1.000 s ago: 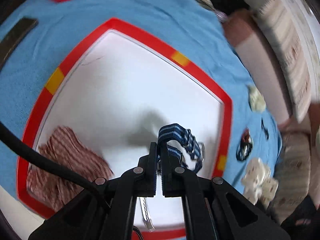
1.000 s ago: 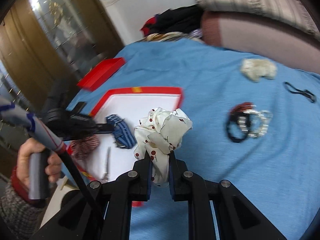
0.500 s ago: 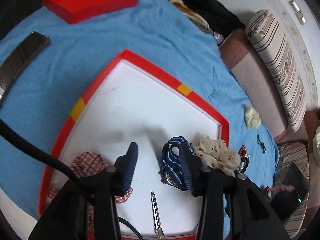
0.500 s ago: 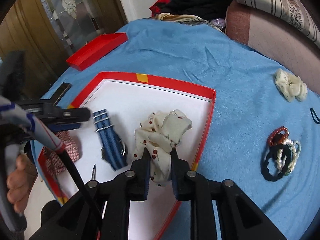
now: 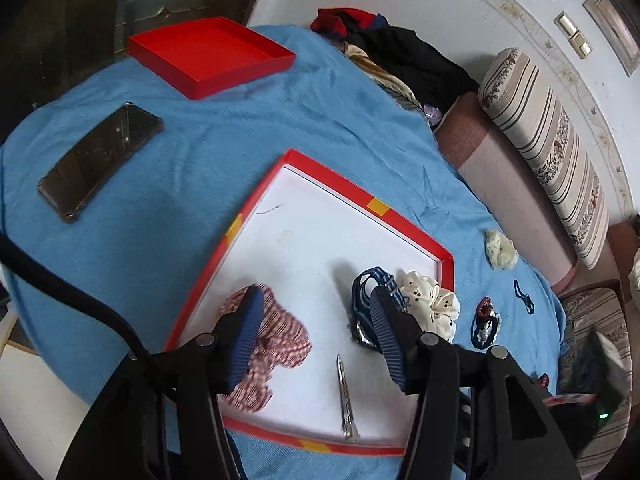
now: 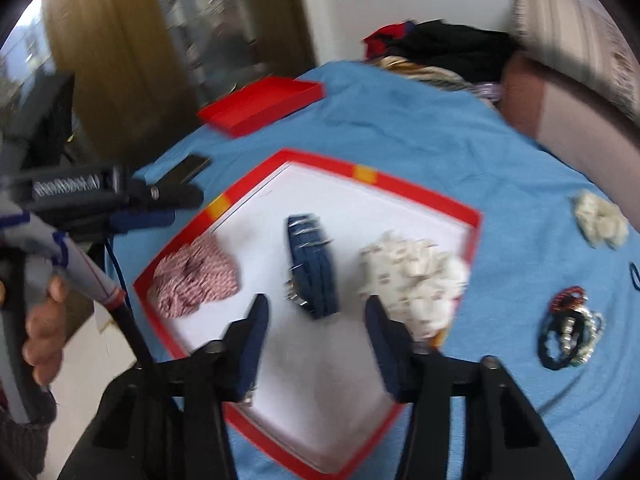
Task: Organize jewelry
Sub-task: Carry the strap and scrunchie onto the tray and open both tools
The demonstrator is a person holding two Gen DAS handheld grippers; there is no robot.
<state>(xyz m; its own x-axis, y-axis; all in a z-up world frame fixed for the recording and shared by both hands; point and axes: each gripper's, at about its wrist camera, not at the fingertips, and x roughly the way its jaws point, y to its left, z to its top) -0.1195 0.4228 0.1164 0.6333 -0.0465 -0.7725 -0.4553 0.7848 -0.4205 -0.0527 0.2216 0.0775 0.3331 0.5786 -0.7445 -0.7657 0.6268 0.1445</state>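
Note:
A red-rimmed white tray (image 5: 344, 188) (image 6: 404, 188) lies on the blue cloth. In it are a red checked scrunchie (image 5: 280, 344) (image 6: 196, 276), a blue striped watch strap (image 5: 362, 308) (image 6: 314, 268), a white dotted scrunchie (image 5: 430, 304) (image 6: 412, 276) at the right rim, and a silver clip (image 5: 346, 400). My left gripper (image 5: 316, 338) is open and empty above the tray's near side. My right gripper (image 6: 316, 344) is open and empty above the tray, just short of the strap and the white scrunchie. The left gripper also shows in the right wrist view (image 6: 160, 208).
On the cloth right of the tray lie a pile of bead bracelets and black ties (image 5: 486, 322) (image 6: 568, 332), a cream scrunchie (image 5: 500, 248) (image 6: 600, 220) and a dark hair tie (image 5: 524, 296). A phone (image 5: 100, 156), a red lid (image 5: 208, 54) (image 6: 260, 104) and clothes (image 5: 404, 56) lie farther off.
My left gripper opened, let go of the blue strap in the tray and pulled back. My right gripper carried the white dotted scrunchie into the tray, opened and released it.

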